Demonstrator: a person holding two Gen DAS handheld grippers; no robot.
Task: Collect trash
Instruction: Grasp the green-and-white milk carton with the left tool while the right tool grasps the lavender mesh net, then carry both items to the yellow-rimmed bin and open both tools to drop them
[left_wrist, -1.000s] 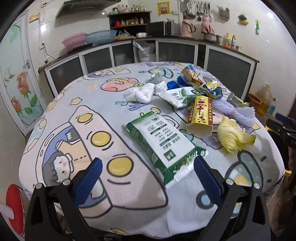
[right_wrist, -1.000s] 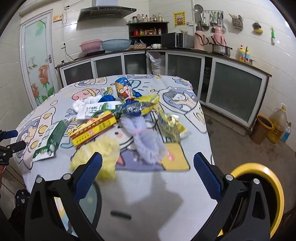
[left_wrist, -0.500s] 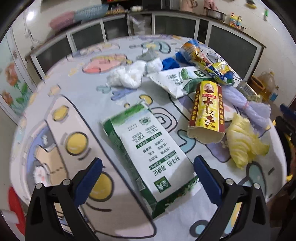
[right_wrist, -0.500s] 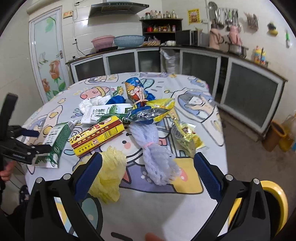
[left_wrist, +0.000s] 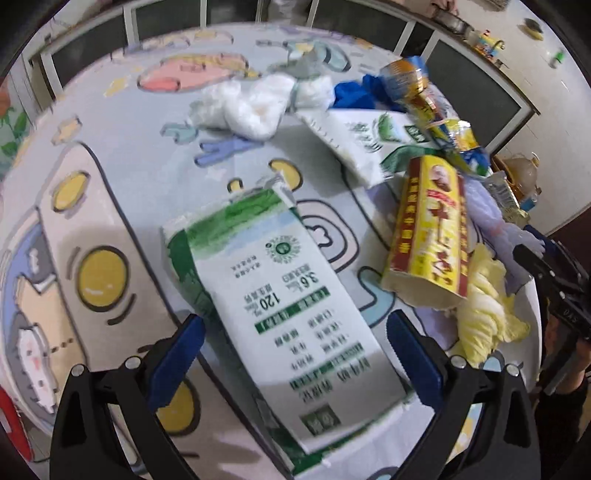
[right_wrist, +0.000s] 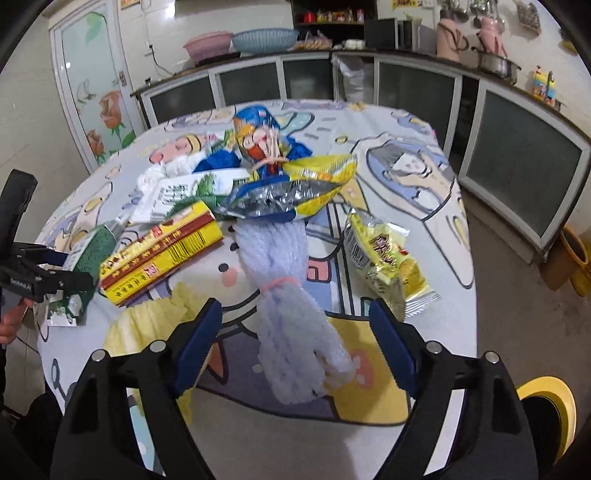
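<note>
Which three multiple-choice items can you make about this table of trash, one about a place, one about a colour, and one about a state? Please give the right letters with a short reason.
1. Which piece of trash lies between the fingers of the right gripper?
A. the pale purple foam net
B. the yellow and red box
C. the green and white milk bag

2. What colour is the band tied around the foam net?
A. green
B. pink
C. black

3. In what state is the left gripper?
A. shut on the yellow foam net
B. shut and empty
C. open, with the milk bag between its fingers

Answers: 1 A, the net lies in the gap in the right wrist view. 2 B, a pink band pinches the net's middle. 3 C, both blue pads stand clear of the bag's edges.
</note>
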